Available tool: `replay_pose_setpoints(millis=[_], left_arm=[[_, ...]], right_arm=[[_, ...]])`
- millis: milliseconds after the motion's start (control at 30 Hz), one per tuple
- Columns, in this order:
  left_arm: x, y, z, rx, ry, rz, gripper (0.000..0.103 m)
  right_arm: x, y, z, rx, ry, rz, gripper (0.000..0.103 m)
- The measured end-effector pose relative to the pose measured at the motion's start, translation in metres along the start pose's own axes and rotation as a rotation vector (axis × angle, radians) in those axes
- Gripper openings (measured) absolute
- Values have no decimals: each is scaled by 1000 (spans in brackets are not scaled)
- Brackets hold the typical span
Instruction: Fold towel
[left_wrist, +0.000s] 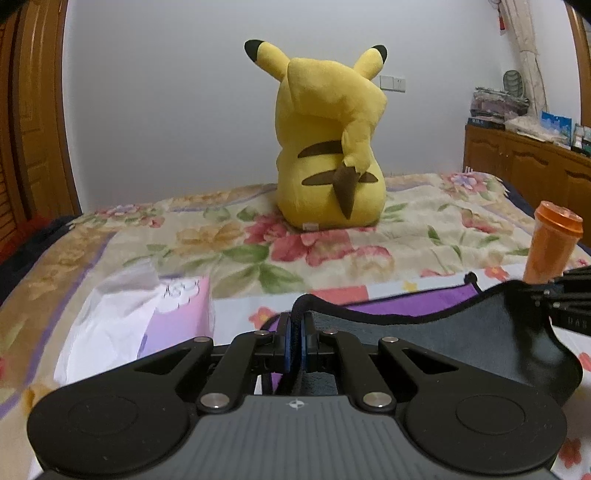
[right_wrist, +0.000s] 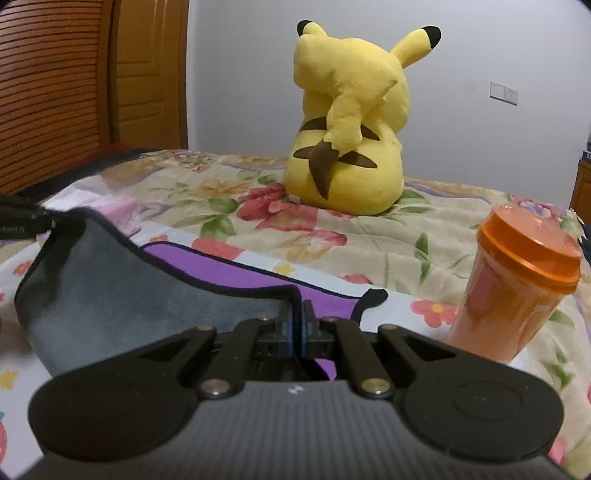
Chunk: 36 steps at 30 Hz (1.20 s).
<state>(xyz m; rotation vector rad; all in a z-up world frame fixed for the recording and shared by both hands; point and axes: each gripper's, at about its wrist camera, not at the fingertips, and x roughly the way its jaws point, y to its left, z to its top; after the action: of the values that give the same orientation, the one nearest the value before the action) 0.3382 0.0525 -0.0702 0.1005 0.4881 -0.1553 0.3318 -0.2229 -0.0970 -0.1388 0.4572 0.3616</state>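
Note:
The towel is grey on one side and purple on the other, with a dark hem. It lies on the flowered bed cover, with its near edge lifted. My left gripper is shut on one corner of that edge. My right gripper is shut on the other corner of the towel. The grey side sags between the two grippers and the purple side lies flat beyond. The right gripper shows at the right edge of the left wrist view, and the left gripper at the left edge of the right wrist view.
A yellow Pikachu plush sits on the bed behind the towel. An orange lidded cup stands right of the towel. A pink tissue box lies to the left. A wooden cabinet stands at the far right, a wooden headboard at the left.

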Motion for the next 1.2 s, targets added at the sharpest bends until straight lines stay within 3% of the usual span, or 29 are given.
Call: replay_pose_setpoints(millis=[633,1200], left_arm=[[32,4,24,0,-60,58,8],[70,1,6,7,-13,72,8]], right_arm=[[20,-7,26,-30,-102,-79,5],[58,-10,4,-33,-43,-99,5]])
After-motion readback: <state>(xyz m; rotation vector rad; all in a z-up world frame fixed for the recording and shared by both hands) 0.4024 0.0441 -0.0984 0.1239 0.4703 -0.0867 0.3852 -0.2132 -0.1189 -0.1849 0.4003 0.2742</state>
